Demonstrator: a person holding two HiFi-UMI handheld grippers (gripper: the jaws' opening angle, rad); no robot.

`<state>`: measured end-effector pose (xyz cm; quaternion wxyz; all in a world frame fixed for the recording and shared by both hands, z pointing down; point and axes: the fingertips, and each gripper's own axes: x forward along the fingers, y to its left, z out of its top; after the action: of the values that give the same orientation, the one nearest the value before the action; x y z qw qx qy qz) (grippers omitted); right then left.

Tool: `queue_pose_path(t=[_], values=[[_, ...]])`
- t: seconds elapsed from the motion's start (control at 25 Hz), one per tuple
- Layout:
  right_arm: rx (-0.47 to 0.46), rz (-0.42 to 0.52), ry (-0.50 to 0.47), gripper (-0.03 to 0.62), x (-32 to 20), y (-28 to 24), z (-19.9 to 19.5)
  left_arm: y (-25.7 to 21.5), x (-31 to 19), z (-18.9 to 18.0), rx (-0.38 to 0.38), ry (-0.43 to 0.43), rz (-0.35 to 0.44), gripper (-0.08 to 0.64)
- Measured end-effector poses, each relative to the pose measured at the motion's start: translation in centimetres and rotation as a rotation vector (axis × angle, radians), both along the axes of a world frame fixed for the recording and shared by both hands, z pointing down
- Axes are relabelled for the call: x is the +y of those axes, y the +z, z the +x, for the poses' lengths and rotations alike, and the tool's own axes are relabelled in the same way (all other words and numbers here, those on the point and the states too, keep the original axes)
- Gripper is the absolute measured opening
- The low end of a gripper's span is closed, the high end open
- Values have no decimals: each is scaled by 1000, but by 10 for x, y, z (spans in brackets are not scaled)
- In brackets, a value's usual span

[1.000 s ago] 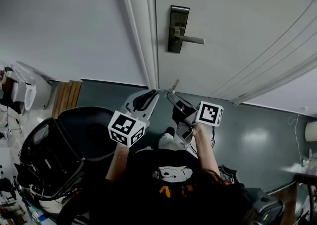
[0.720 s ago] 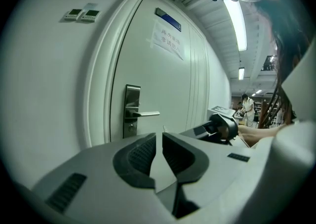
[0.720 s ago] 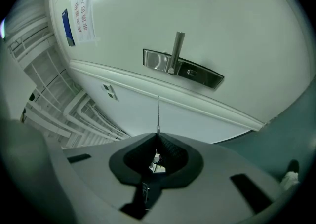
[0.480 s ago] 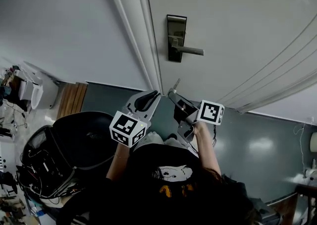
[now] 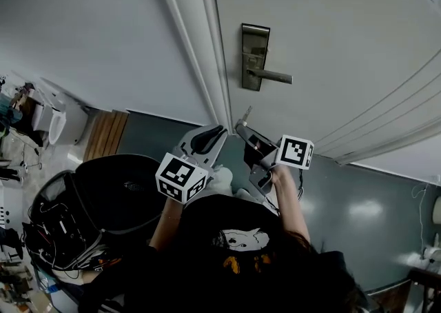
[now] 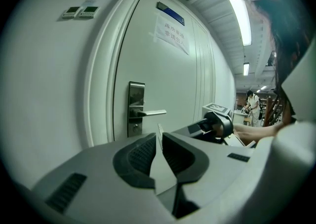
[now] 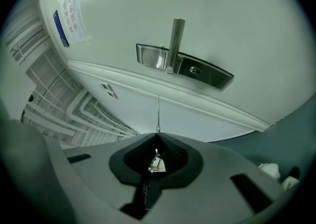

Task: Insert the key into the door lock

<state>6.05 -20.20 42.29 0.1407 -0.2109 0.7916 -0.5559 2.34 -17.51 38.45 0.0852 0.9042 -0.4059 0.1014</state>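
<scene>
Key (image 7: 158, 114) is clamped in the right tongs (image 7: 157, 134), its blade jutting past the tips along the jaws' own line, edge-on and aimed at the door (image 5: 331, 43). Furthest left, the left tongs (image 6: 159, 136) are closed on nothing, just beside the right pair and no nearer the lock. From the blade tip, in the right gripper view, the keyhole (image 7: 196, 71) lies ahead and off to the right, on the lock plate (image 7: 212, 74) beside the lever handle (image 7: 174, 40), well apart from the key. The keyhole looks empty, so the blade likely needs shifting across and lining up.
</scene>
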Motion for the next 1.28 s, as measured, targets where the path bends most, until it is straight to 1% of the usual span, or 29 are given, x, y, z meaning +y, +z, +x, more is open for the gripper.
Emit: queue_pose_path(t=[0.28,0.48,0.6,0.84,1.0,1.12,1.28], values=[[36,-9,-3,23,-26,12,2,2,-17,10,20,31,8,44],[-6,-38,13,23,-54,18,6,2,-35,12,36,57,17,44],[-26,-55,-4,23,-69,23,4,-1,-47,11,55,61,27,44],[-53,-83,-31,23,-88,31,2,-3,-52,20,69,105,32,44],[-113,-100,-39,23,-102,38,4,-3,-56,20,71,119,38,44],[-124,-102,-40,23,-109,48,7,1,-59,18,73,118,47,44],[-126,-90,-67,23,-114,60,8,12,-65,16,67,118,66,44]])
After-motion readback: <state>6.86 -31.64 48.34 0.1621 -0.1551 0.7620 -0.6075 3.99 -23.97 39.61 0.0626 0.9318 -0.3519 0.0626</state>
